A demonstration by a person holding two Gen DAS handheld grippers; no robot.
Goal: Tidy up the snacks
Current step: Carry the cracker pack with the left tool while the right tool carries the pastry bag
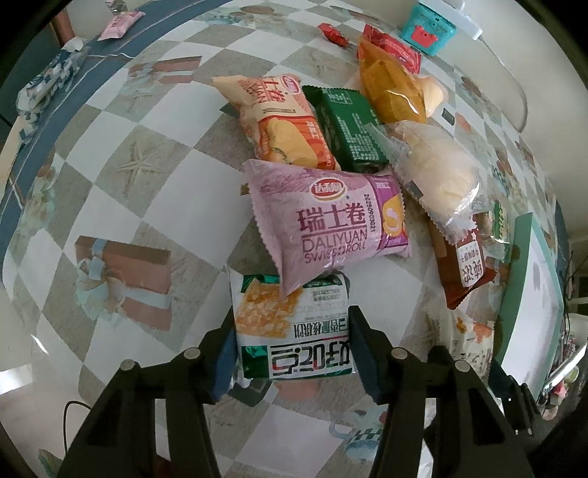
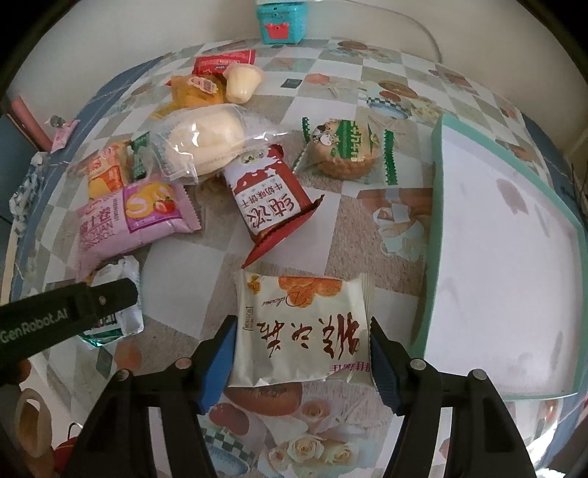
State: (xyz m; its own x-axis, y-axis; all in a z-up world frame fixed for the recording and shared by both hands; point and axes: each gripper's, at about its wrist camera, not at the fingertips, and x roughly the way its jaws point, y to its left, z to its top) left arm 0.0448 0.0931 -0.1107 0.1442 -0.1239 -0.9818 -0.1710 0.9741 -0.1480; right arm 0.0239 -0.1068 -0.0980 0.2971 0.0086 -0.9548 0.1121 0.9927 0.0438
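- The tray (image 2: 441,206), teal-rimmed with a white floor, sits at the right of the right wrist view; the floor that shows holds nothing.
- The right tool (image 2: 301,353), at lower centre, has its blue pads on both side edges of the cream packet (image 2: 305,331), gripping it on the counter (image 2: 349,228) just left of the tray.
- The left tool (image 1: 290,349), at lower centre of its view, clamps the white-green packet (image 1: 290,327), whose top lies under the pink roll (image 1: 330,220).
- Loose snacks fill the upper middle: red packet (image 2: 268,195), clear-wrapped bun (image 2: 205,143), cake (image 2: 345,150), orange roll (image 1: 283,121), green packet (image 1: 349,128).
- A teal box (image 2: 281,18) stands at top centre.
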